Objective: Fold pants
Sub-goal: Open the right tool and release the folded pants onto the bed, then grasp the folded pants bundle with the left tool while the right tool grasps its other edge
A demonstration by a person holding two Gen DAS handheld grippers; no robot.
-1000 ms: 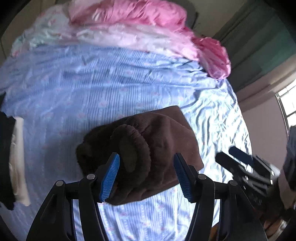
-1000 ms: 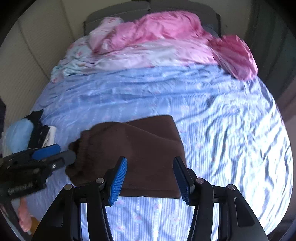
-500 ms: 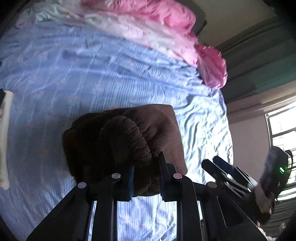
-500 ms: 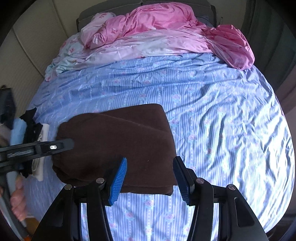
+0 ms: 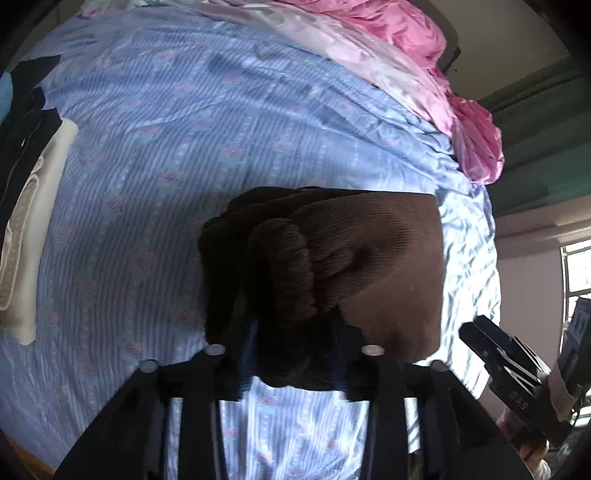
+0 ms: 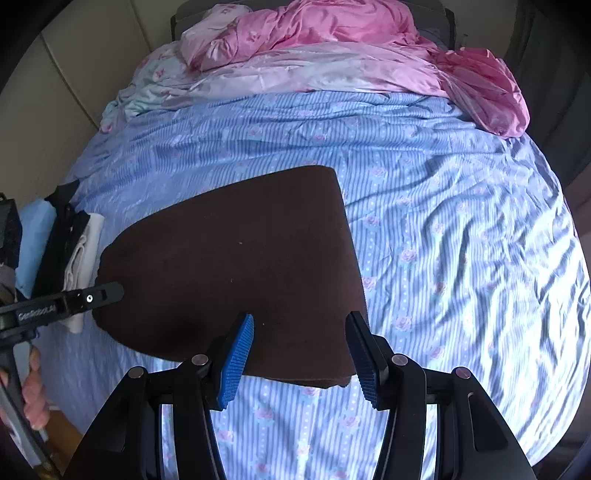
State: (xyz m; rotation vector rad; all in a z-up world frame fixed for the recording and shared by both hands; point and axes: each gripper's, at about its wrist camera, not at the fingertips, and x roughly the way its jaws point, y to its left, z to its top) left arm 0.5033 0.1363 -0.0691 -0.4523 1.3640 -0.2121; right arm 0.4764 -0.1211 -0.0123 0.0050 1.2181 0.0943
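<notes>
The dark brown pants (image 6: pixel 240 258) lie folded into a flat block on the blue striped bed sheet (image 6: pixel 443 221). In the left wrist view their left end (image 5: pixel 288 273) is bunched into a thick roll. My left gripper (image 5: pixel 291 354) straddles that roll, its jaws opening with the fabric still between them. From the right wrist view the left gripper (image 6: pixel 110 291) reaches in at the pants' left edge. My right gripper (image 6: pixel 301 360) stands open over the near edge of the pants and grips nothing; it also appears as the right gripper (image 5: pixel 476 332) in the left wrist view.
A pink and pale duvet (image 6: pixel 332 29) is heaped at the head of the bed. A stack of folded clothes (image 6: pixel 74 240) sits at the bed's left edge. A person's hand (image 6: pixel 35 398) holds the left gripper's handle. A window (image 5: pixel 576 269) is at the right.
The left gripper shut on the bunched end of the pants, sank toward the bed with it, and now its jaws have parted again. The pants lie flatter. The right gripper dropped slightly.
</notes>
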